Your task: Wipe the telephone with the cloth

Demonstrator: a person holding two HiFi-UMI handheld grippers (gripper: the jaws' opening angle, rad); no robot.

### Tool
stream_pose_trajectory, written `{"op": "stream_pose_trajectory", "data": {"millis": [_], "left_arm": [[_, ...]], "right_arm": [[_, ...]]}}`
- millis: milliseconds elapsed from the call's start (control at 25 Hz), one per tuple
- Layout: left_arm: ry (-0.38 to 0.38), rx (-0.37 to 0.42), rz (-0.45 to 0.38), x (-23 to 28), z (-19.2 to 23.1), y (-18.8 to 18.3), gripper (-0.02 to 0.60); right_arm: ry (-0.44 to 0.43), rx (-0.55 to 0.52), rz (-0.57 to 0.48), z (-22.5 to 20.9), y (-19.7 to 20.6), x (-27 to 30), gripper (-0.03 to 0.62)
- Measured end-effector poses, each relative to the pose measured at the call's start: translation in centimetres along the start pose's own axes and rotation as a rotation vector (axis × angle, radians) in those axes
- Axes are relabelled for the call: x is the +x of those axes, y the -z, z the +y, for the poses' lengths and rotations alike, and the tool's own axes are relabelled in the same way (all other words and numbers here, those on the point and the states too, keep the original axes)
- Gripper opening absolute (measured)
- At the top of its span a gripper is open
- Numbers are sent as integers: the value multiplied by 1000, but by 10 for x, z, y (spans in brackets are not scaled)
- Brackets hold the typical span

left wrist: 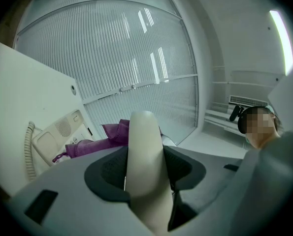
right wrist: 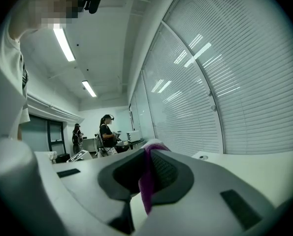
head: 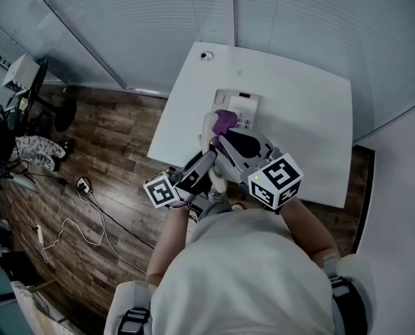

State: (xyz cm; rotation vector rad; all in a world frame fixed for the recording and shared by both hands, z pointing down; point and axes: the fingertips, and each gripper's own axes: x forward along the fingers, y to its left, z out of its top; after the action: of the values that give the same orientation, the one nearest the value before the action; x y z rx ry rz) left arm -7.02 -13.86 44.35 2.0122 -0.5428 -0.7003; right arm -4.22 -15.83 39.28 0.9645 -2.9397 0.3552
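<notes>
The fingers of the left gripper stand wide but closed on the handset, their dark pads against both flanks of its cream shaft, which sticks up and forward past them. The right gripper has its fingers nearly together, pinching a fold of the purple cloth. The rest of the cloth shows in the left gripper view, lying just beside the handset's far end.

The handset looks like smooth, rigid plastic: probably light, likely to slip or twist under a sideways rub, so a grip across its narrow middle suits it. The coiled cord ties it to the telephone base and would likely tug back if it were lifted far.

The cloth is limp and thin. Bunched in a pinch, it should follow the handset's curves, though a loose tail could snag.

The base sits on the white table, near its far edge, close to the blinds.
</notes>
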Motion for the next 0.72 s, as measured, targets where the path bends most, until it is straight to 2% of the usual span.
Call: {"op": "stream_pose_trajectory", "data": {"millis": [240,720], "left_arm": [[7,-38,-21,1,1,-3,224],[41,-61,-39,-1,-8,-7,224]], "right_arm": [[-14,4,11,3,6,1,48],[-46,0,43,15,16,-3,48]]}}
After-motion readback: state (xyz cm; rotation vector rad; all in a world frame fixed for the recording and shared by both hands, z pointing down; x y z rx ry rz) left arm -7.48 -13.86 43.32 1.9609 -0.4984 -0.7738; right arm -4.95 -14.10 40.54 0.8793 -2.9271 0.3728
